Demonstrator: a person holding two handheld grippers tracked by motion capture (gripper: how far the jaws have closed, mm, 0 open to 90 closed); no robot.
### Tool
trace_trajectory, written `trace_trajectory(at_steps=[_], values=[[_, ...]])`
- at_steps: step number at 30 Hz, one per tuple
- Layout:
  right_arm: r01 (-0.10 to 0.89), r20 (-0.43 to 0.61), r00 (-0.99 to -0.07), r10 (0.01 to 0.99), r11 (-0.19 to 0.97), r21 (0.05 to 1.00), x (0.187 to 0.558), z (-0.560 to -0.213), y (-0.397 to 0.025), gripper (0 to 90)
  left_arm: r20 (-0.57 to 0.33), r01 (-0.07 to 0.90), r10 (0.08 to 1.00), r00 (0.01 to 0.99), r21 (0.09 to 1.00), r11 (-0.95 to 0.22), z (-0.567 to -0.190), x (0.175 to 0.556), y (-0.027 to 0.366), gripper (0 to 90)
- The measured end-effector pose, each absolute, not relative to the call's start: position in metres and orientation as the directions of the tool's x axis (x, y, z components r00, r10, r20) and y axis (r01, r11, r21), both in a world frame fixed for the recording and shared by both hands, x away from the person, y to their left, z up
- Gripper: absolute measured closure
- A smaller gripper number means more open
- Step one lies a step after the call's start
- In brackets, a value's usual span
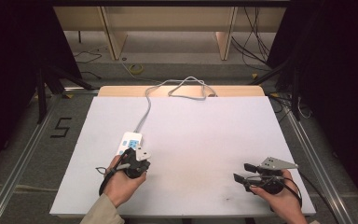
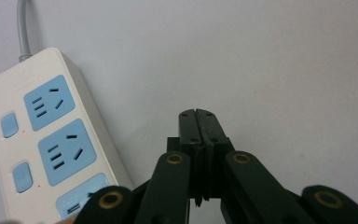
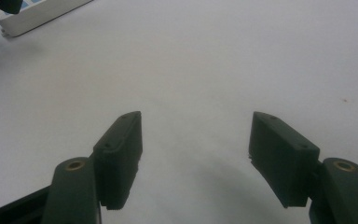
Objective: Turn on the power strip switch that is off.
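Observation:
A white power strip (image 1: 130, 143) with blue sockets lies on the left half of the white table top (image 1: 200, 135), its grey cable (image 1: 145, 109) running to the far edge. My left gripper (image 1: 137, 157) hovers at the strip's near end, held by a hand. Seen from the left gripper view, the strip (image 2: 42, 135) lies left of the left gripper (image 2: 199, 115), whose jaws are pressed together on nothing. My right gripper (image 1: 242, 171) rests near the front right of the table. Its wide-apart state shows in the right gripper view (image 3: 196, 135), nothing between the jaws.
The cable loops (image 1: 191, 88) on a wooden strip at the table's far edge. Wooden shelving legs (image 1: 114, 39) and loose cables stand on the floor beyond. Metal rails (image 1: 23, 154) flank the table. A "5" mark (image 1: 60, 127) is on the floor at left.

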State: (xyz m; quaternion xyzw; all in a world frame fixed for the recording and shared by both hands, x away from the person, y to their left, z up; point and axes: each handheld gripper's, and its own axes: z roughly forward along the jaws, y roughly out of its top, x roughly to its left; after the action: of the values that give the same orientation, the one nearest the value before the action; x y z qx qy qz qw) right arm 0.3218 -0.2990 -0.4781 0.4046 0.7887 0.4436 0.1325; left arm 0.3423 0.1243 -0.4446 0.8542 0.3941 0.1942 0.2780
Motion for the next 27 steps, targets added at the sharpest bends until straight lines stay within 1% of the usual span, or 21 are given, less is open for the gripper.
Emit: trace_trajectory(at_steps=[27], values=[[0.520,0.151,-0.637,0.756,0.277,0.808,0.322,-0.478,-0.299,35.6,0.115,0.599,0.808,0.578,0.613,-0.516,-0.442,0.346,0.136,89.9]])
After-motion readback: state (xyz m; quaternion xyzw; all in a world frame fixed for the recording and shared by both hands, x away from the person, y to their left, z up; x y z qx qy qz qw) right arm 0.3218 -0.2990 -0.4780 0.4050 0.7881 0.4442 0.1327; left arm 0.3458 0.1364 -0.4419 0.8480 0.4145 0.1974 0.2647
